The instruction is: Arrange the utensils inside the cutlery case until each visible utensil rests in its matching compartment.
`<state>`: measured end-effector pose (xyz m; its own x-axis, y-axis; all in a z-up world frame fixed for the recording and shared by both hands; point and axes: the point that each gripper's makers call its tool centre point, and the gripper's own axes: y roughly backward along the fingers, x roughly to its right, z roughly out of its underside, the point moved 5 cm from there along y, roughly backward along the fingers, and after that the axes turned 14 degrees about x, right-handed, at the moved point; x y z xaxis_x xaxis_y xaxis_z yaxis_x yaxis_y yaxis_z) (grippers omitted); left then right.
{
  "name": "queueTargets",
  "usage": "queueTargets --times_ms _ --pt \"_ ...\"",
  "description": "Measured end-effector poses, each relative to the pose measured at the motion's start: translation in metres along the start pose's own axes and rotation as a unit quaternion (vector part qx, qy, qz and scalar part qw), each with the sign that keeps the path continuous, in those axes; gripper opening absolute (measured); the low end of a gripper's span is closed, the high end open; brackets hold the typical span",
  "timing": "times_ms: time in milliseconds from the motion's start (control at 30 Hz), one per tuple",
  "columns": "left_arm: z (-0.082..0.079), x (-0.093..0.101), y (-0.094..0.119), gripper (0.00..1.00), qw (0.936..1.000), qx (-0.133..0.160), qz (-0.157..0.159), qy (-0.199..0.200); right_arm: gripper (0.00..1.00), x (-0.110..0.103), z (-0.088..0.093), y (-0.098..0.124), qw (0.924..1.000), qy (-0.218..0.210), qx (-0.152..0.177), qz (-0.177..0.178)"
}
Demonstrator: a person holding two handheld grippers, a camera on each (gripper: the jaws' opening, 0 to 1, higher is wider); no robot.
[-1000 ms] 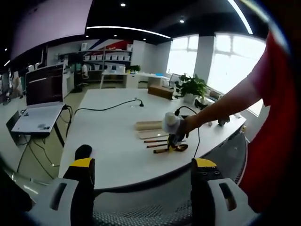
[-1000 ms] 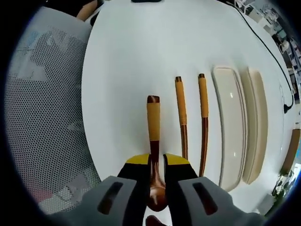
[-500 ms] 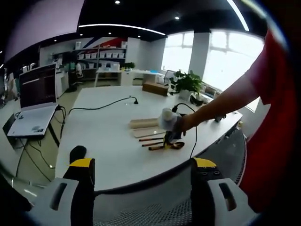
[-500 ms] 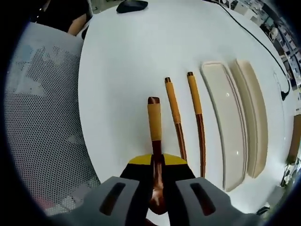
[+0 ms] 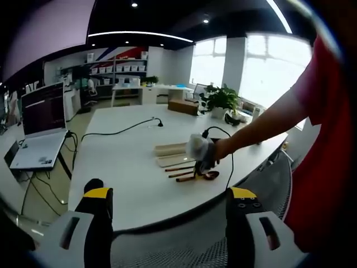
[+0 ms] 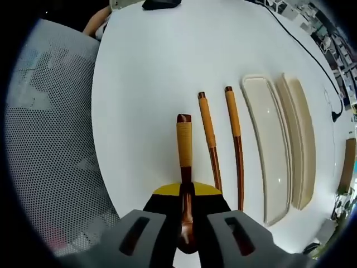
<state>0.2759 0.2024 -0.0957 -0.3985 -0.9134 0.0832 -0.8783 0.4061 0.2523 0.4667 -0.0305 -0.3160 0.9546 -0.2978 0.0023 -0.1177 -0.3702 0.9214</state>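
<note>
My right gripper (image 6: 186,191) is shut on the copper neck of a spoon (image 6: 184,148) whose yellow-wrapped handle points away over the white table (image 6: 150,67). Two more yellow-handled utensils (image 6: 208,134) (image 6: 235,134) lie side by side to its right. Beyond them rest the long cream cutlery case tray (image 6: 269,139) and its lid (image 6: 301,139). In the left gripper view my left gripper (image 5: 167,195) stands open over a chair back, far from the table. There the right gripper (image 5: 199,152) shows on the spoon (image 5: 198,176), by the case (image 5: 173,154).
A mesh chair back (image 6: 50,145) borders the table's near edge. A black cable (image 5: 120,130) runs across the table, a laptop (image 5: 39,131) sits on a side stand, and potted plants (image 5: 222,100) stand at the far end. A person's arm (image 5: 262,124) reaches across.
The right gripper's jaws closed fully on the spoon's neck from a looser straddle. Both cameras shifted slightly; the utensils and case stayed put.
</note>
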Motion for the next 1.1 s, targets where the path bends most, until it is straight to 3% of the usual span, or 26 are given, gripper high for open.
queueTargets --times_ms 67,200,367,567,867,1100 --pt "0.002 -0.002 0.004 0.85 1.0 0.0 -0.006 0.001 0.02 -0.004 0.0 0.001 0.9999 0.008 0.003 0.007" --pt "0.005 -0.004 0.01 0.85 0.9998 0.005 -0.016 0.013 0.02 -0.007 -0.003 0.005 0.9974 0.07 0.006 0.015" --pt "0.008 -0.004 0.014 0.84 0.9998 0.003 -0.016 0.009 0.01 0.003 -0.004 0.001 0.9992 0.034 0.0 0.019" --pt "0.005 -0.011 0.02 0.84 0.9996 0.011 -0.023 0.014 0.01 -0.01 -0.002 0.007 0.9977 0.059 0.008 0.032" --pt "0.007 -0.015 0.02 0.84 0.9996 0.011 -0.021 0.013 0.01 -0.008 -0.005 0.007 0.999 0.034 0.022 0.018" --pt "0.005 -0.016 0.017 0.83 0.9999 0.007 -0.011 0.005 0.01 -0.009 -0.008 0.019 0.9993 0.029 0.022 0.012"
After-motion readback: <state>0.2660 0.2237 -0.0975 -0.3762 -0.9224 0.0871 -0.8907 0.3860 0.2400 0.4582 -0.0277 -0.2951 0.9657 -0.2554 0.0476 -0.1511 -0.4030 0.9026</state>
